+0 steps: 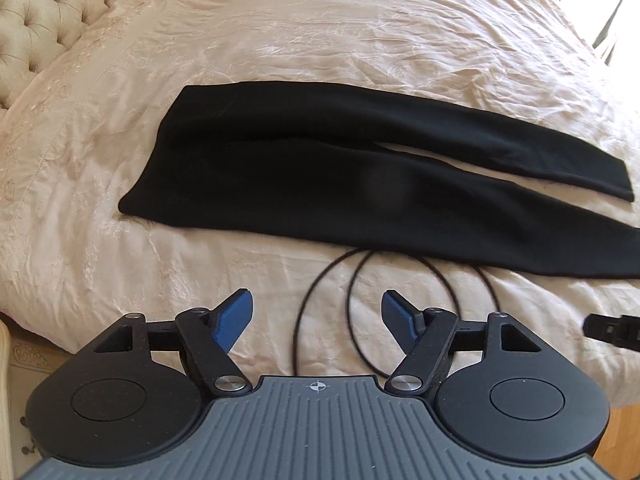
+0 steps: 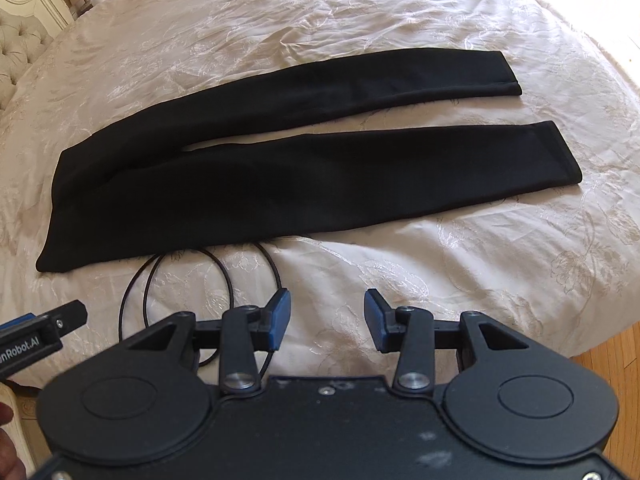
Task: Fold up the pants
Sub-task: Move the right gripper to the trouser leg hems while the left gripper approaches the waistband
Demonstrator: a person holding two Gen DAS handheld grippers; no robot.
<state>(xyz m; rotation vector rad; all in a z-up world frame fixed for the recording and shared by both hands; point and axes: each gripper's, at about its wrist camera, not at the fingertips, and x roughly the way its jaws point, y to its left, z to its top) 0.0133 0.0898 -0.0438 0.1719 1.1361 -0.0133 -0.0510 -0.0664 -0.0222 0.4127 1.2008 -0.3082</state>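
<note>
Black pants (image 1: 320, 168) lie flat on a bed (image 1: 280, 32) covered by a cream embroidered bedspread, waistband toward the tufted headboard (image 1: 36, 28), the two legs running side by side toward the foot of the bed with a narrow strip of bedspread showing between them. A thin black cable (image 1: 400, 304) lies in loops on the bedspread just beside the near leg, one loop touching or slipping under its edge; the blur leaves this uncertain. The left claw (image 1: 317, 320) hovers over the looped cable, short of the pants, its blue pads (image 1: 234, 318) spread with nothing between them. The right claw (image 2: 327, 322) hovers over bare bedspread near the lower part of the near leg, its pads likewise spread and empty. Wooden floor (image 2: 612, 364) shows past the bed's near edge.
</note>
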